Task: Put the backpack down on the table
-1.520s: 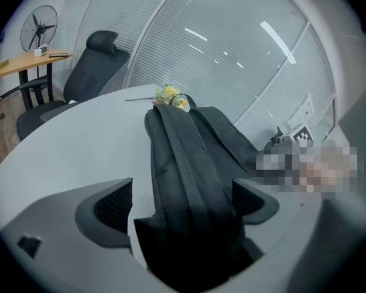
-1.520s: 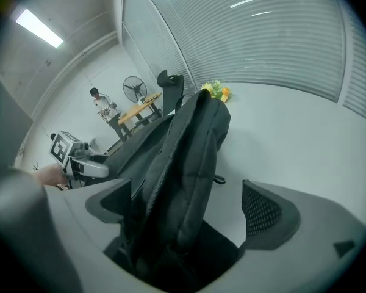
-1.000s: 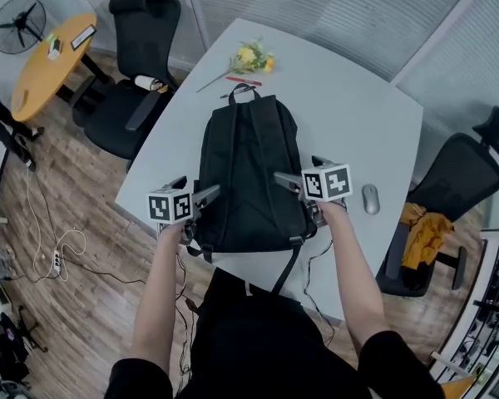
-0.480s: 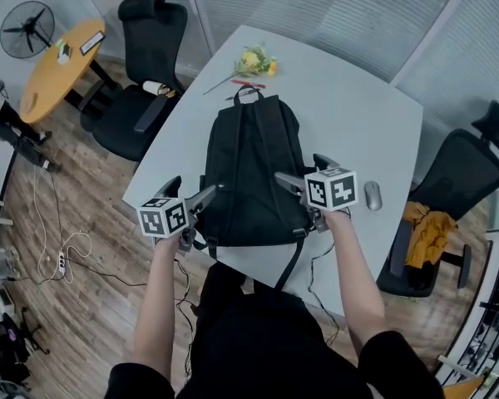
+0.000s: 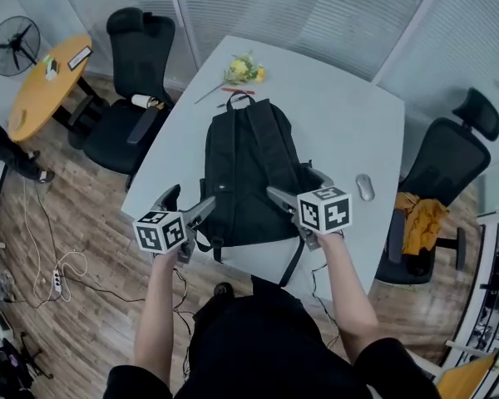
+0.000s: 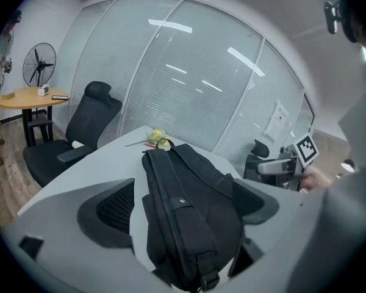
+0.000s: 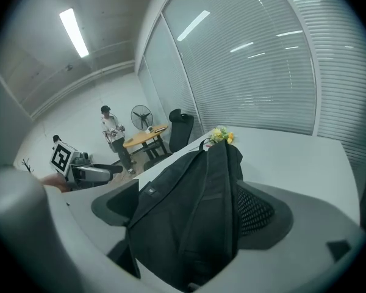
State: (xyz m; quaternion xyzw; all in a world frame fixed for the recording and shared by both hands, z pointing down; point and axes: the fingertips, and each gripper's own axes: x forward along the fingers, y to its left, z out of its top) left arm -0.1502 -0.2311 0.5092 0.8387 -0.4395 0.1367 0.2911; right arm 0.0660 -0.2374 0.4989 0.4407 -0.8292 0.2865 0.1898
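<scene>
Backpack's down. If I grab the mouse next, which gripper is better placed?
Right. The right gripper is open on the same side of the backpack as the mouse; the left gripper would have to cross it.

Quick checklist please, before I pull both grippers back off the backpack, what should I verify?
1. Backpack lying flat on the table: ok.
2. Left gripper released: ok, its jaws stand apart beside the backpack's lower left corner.
3. Right gripper released: ok, its jaws stand apart, straddling the lower right corner.
4. Loose strap free of the right gripper: cannot tell, it trails from that corner just below the gripper.
5. Mouse out of the way: ok, it sits apart, to the right.
6. Flowers undisturbed: ok, they lie beyond the backpack's top handle.
</scene>
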